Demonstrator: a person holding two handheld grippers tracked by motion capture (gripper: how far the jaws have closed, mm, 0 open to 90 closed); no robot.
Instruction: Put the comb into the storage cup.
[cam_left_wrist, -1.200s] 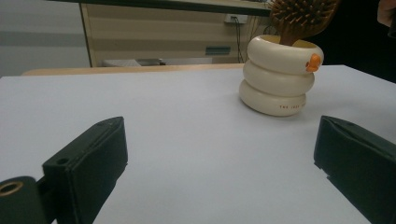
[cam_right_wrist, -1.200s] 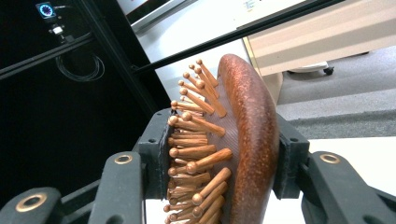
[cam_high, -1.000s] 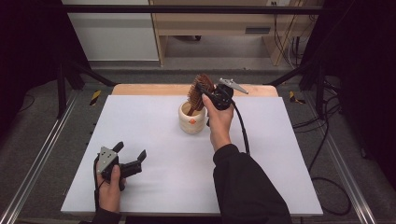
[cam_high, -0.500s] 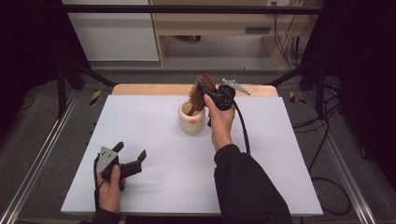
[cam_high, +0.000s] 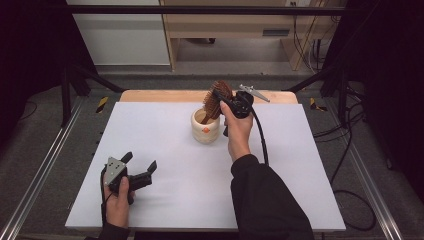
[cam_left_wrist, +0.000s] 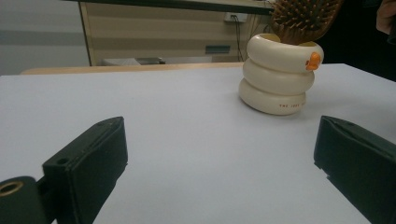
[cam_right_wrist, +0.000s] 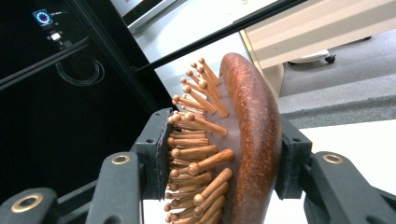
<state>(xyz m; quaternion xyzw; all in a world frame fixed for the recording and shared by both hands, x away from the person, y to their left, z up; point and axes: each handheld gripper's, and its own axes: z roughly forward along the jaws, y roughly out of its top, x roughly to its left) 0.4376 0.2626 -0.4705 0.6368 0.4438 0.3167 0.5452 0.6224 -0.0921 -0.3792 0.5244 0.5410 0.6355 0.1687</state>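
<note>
The wooden hairbrush (cam_high: 216, 100) was held tight between the jaws of the right gripper (cam_high: 227, 102), above the cream cup (cam_high: 205, 126) near the far edge of the desk (cam_high: 300, 165), and those jaws had just been let out a little. The left gripper (cam_high: 138, 167) was kept wide apart with nothing in it, near the front left corner. Small red writing was seen low on the cup, too tiny to be read.

Reddish-brown hairbrush (cam_high: 218, 99), cream cup (cam_high: 205, 127)

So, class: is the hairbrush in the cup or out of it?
In: the hairbrush has its handle down inside the cup, head sticking up, gripped by the right claw.
</note>
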